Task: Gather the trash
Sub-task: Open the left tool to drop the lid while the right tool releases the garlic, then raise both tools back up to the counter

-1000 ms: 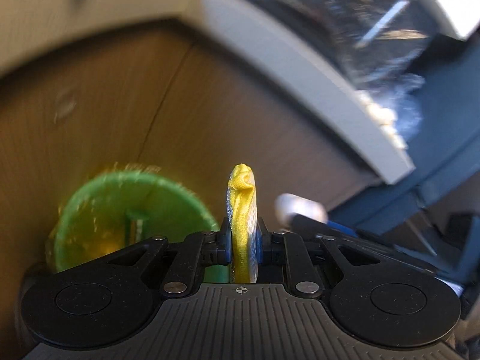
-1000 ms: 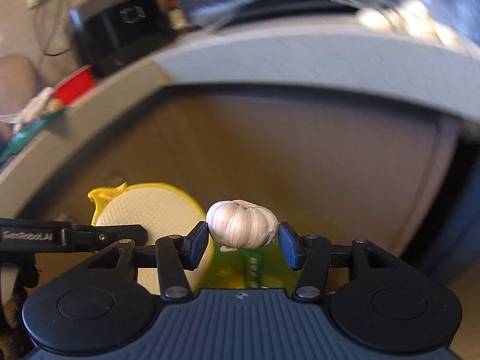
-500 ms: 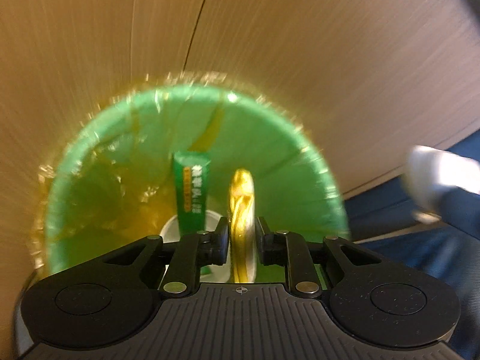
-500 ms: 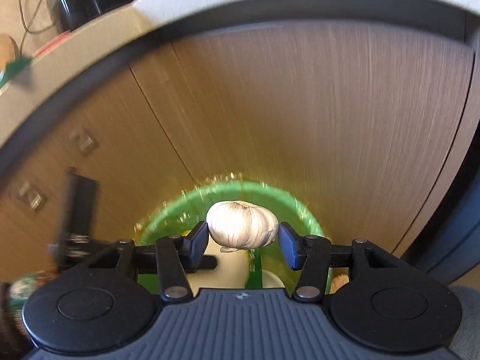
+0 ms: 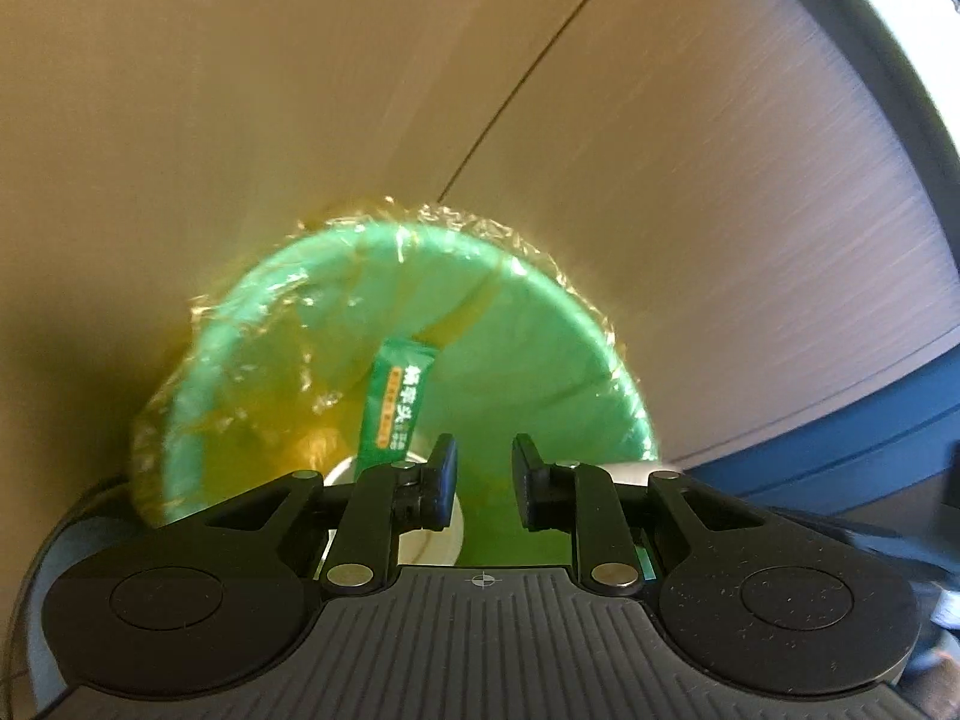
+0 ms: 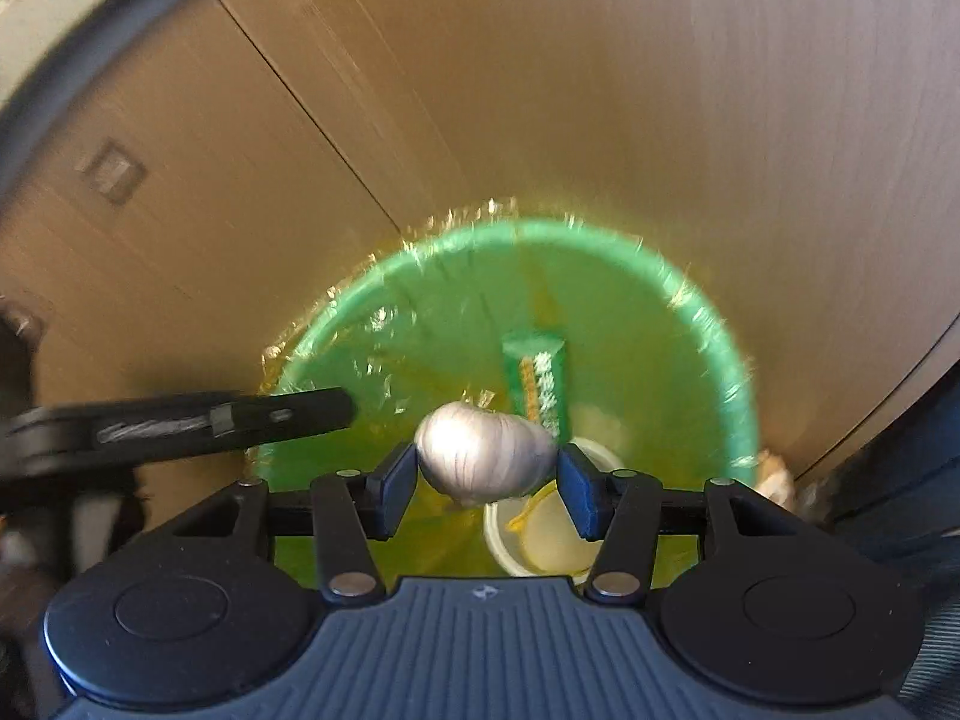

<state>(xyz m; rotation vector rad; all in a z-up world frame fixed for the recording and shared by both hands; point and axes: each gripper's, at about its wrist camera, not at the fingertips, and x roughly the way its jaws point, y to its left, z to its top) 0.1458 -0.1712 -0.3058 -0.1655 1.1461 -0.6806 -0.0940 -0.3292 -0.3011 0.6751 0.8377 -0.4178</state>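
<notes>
A green trash bin point(image 5: 540, 324) lined with a clear yellowish bag stands against wooden cabinet doors. In it lie a green wrapper point(image 5: 399, 402) and a white cup point(image 5: 438, 534). My left gripper point(image 5: 483, 483) is open and empty above the bin. In the right wrist view the bin point(image 6: 600, 276) holds the green wrapper point(image 6: 537, 381) and a white cup point(image 6: 516, 546) with a yellow piece point(image 6: 552, 534) in it. My right gripper point(image 6: 486, 489) is shut on a garlic bulb point(image 6: 483, 459) above the bin. The left gripper's finger point(image 6: 288, 414) reaches in from the left.
Wooden cabinet doors point(image 5: 660, 180) stand right behind the bin, under a pale counter edge point(image 5: 888, 48). A dark blue surface point(image 5: 840, 432) lies to the right. A pale scrap point(image 6: 774, 477) lies on the floor beside the bin's right side.
My left gripper opened and the yellow wrapper it held is gone from its jaws. Both grippers moved down over the bin. The right gripper still holds the garlic bulb.
</notes>
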